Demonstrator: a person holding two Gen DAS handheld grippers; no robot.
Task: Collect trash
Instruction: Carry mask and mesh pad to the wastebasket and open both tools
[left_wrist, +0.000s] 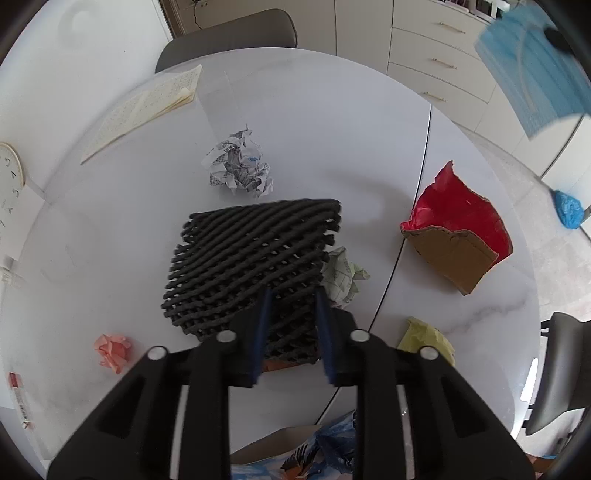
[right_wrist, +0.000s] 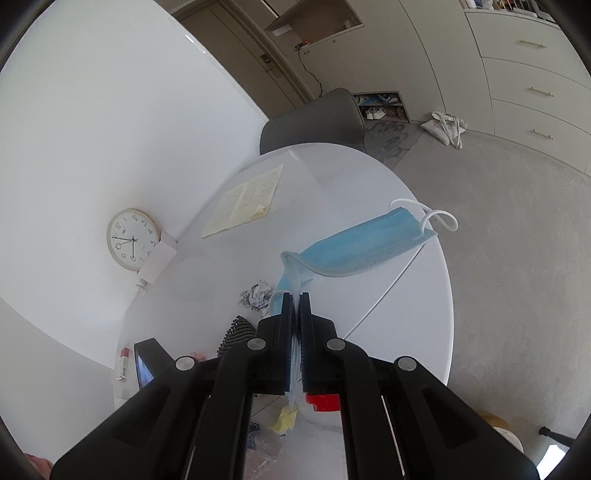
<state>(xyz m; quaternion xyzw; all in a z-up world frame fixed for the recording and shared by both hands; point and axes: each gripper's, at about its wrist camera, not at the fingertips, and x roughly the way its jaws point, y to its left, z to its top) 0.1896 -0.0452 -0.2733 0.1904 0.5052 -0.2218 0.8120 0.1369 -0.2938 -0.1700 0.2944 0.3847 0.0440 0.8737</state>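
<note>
The left claw (left_wrist: 293, 295) is nearest, its two blue fingers (left_wrist: 263, 325) pinching the near edge of one black woven mat (left_wrist: 255, 258) on the round white table (left_wrist: 332, 122). Four paper balls lie around it: a printed one (left_wrist: 240, 162), a pale green one (left_wrist: 341, 275), a pink one (left_wrist: 112, 350) and a yellow-green one (left_wrist: 428, 338). One torn red-lined box (left_wrist: 458, 236) looks empty (only its lining shows). The right claw (right_wrist: 295, 299) is clenched on one blue face mask (right_wrist: 369, 243), hanging above the table.

Clock (right_wrist: 132, 239) dial: numerals 1–12; other print unreadable.
</note>
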